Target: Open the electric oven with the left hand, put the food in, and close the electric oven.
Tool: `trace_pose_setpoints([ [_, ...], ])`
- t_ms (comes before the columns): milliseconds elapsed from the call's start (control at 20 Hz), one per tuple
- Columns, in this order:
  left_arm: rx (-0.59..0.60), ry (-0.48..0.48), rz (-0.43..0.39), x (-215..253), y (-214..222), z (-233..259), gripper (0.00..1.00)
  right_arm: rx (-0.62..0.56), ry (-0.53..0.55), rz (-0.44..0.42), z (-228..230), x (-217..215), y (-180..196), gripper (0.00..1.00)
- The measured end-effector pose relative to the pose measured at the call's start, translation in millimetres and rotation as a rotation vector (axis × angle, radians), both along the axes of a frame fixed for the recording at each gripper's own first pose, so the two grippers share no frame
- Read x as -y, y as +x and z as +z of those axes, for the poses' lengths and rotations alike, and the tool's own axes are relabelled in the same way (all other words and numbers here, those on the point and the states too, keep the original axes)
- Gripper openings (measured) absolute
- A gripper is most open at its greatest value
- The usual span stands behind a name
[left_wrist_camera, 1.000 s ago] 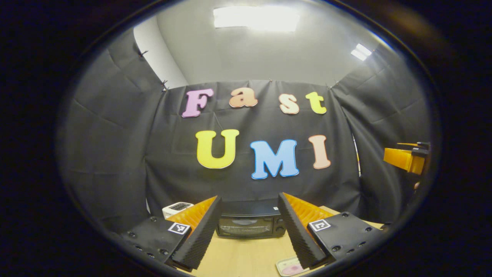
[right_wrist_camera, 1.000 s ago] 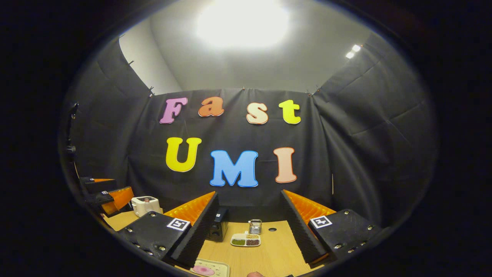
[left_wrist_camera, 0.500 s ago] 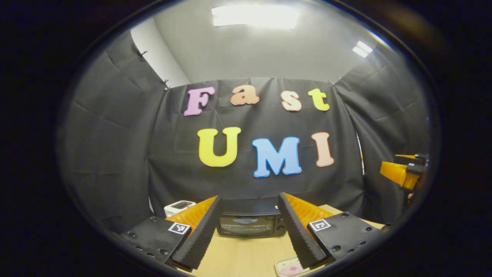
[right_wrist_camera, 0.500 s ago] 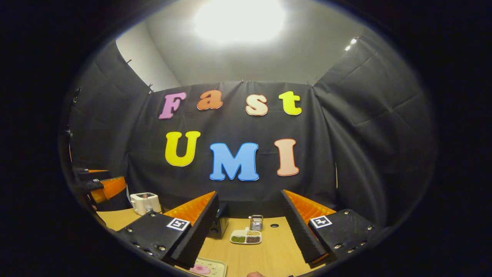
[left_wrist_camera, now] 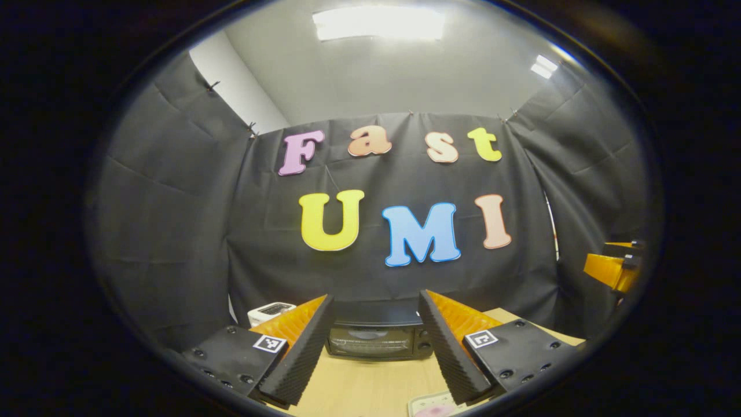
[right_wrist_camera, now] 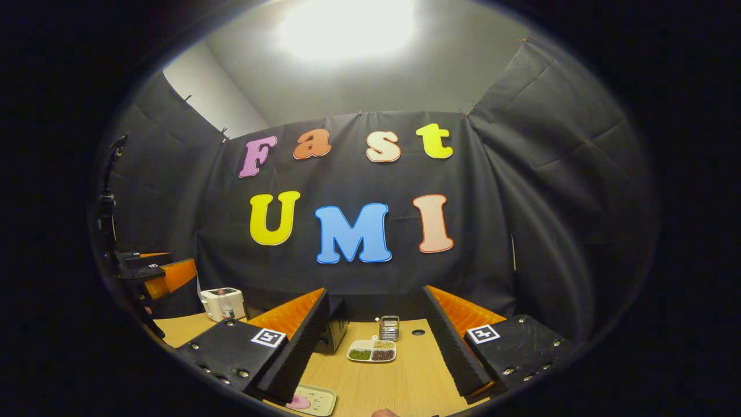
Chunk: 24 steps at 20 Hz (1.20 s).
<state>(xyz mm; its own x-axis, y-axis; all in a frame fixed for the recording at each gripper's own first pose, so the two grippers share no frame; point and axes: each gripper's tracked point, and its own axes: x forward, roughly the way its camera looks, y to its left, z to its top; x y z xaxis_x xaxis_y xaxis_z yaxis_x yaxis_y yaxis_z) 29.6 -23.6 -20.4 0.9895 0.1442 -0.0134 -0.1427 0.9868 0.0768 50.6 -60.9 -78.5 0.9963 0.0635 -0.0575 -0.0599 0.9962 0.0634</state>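
Left gripper [left_wrist_camera: 375, 347]: jaws spread wide apart, nothing between the pads, held above the wooden table [left_wrist_camera: 359, 388]. Framed between its fingers, the electric oven [left_wrist_camera: 376, 335] stands at the table's far side against the booth wall, door closed. A white appliance [left_wrist_camera: 271, 313] sits left of the oven.

Right gripper [right_wrist_camera: 376, 347]: jaws likewise wide apart and empty. Ahead of it on the table lie a small divided dish [right_wrist_camera: 371, 351] of green and dark food, a metal cup [right_wrist_camera: 389, 328] just behind it, and the oven's side [right_wrist_camera: 334, 330] to the left. A pale tray [right_wrist_camera: 312, 399] carrying a pink item rests near the front edge, beside the left finger.
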Motion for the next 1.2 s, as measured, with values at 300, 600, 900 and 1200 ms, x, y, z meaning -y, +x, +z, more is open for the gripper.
trace_pose_setpoints([
  [300,-0.012,-0.029,0.004,-11.5,58.3,-25.2,1.0,-0.012,0.018,-0.037,-3.8,13.3,9.2,0.98],
  [600,-0.045,-0.008,-0.03,-37.0,136.1,-69.0,1.0,0.023,-0.01,-0.112,6.6,8.2,27.0,0.98],
  [900,-0.112,-0.04,-0.086,-50.9,205.4,-133.3,0.97,0.013,-0.05,-0.177,-0.6,-6.5,46.1,0.98],
  [1200,-0.196,-0.044,-0.128,-59.8,257.2,-202.3,0.97,-0.046,-0.112,-0.233,-13.7,-14.6,62.6,0.98],
])
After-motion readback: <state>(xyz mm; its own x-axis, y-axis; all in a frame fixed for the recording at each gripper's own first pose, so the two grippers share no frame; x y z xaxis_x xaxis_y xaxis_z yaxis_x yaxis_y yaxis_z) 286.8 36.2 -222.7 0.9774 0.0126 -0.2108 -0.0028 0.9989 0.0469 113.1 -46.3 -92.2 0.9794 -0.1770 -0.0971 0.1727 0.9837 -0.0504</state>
